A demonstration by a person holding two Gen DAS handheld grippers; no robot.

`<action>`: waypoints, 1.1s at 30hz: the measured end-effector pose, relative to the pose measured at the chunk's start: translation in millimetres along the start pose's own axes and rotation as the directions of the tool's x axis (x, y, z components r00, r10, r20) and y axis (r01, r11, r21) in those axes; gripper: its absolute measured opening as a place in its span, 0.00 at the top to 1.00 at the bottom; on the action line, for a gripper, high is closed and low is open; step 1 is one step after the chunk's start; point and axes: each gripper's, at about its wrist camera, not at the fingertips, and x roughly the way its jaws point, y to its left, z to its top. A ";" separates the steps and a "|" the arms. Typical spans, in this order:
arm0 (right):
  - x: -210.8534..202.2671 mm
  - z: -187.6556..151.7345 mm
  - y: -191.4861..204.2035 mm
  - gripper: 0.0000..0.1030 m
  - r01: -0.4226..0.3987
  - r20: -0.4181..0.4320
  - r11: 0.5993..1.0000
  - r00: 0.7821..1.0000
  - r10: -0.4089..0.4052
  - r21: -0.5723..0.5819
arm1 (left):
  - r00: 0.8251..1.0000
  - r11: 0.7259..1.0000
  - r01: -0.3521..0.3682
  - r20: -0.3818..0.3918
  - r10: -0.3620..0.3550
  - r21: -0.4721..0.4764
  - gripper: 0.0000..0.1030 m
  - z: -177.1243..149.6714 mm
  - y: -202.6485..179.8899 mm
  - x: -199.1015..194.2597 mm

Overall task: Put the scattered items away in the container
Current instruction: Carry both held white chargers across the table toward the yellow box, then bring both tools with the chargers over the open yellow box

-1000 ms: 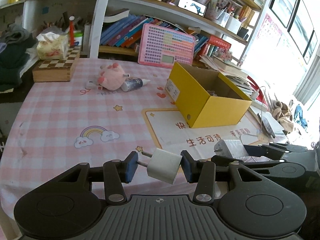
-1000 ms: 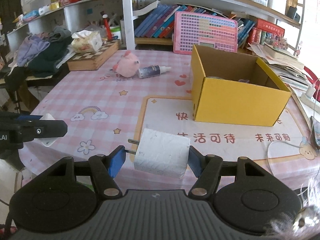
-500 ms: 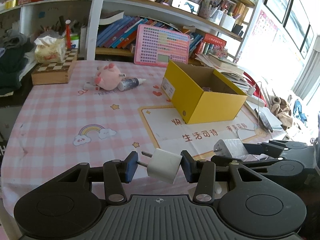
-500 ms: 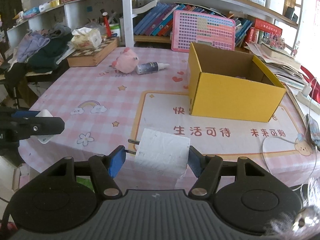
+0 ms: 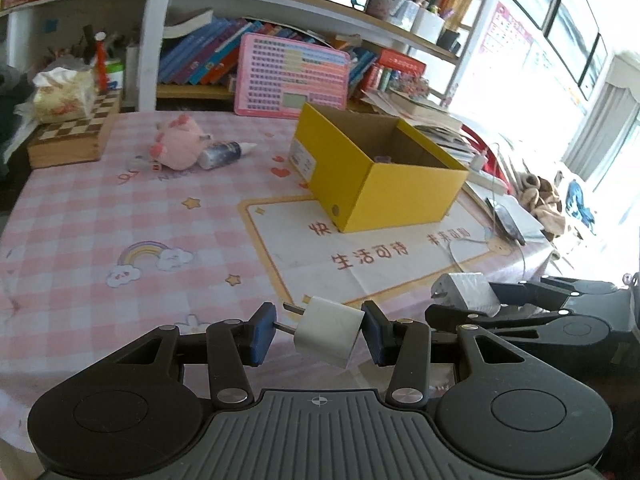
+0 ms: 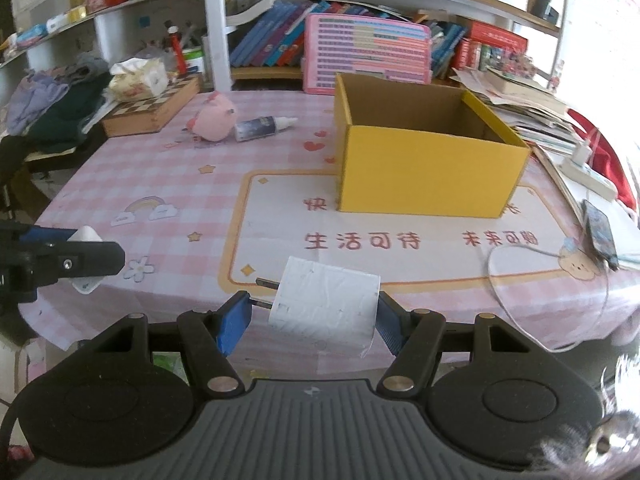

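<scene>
Pink checked table (image 6: pixel 168 168) with yellow box (image 6: pixel 424 172), plush (image 6: pixel 214 118), bottle (image 6: pixel 262 126), chessboard (image 6: pixel 154 106).

1. Home, looks like a kid's study or living room
2. Table (image 6: pixel 132 184) has a pink checked cloth with rainbows, stars, hearts
3. White shelving (image 6: pixel 216 24) behind it, crammed with books (image 6: pixel 276 36), pen pots, boxes
4. Pink learning board (image 6: pixel 366 54) leans on the shelf
5. Plush toy (image 6: pixel 214 118), tissue pack (image 6: pixel 138 78) on a chessboard box (image 6: pixel 154 108)
6. Clothes heap (image 6: pixel 56 100) at left, framed pictures (image 5: pixel 568 12) on the wall at right
</scene>
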 end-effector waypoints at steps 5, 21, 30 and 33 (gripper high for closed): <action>-5.2 -5.0 -9.7 0.38 0.031 -0.002 0.999 1.000 -0.030 0.025 | 0.999 0.999 0.032 -0.015 -0.032 0.023 0.56 0.8 -9.4 6.8; -13.7 -17.0 -48.8 0.38 0.129 -0.030 0.985 0.991 -0.127 0.110 | 0.988 0.985 0.142 -0.080 -0.135 0.098 0.56 10.8 -46.3 42.5; -10.9 -15.5 -69.7 0.38 0.160 -0.037 0.978 0.987 -0.156 0.135 | 0.981 0.975 0.181 -0.100 -0.168 0.131 0.56 19.6 -64.8 61.8; -8.3 -13.9 -76.7 0.38 0.166 -0.040 0.976 0.986 -0.162 0.141 | 0.979 0.972 0.189 -0.105 -0.175 0.140 0.56 22.9 -69.5 68.0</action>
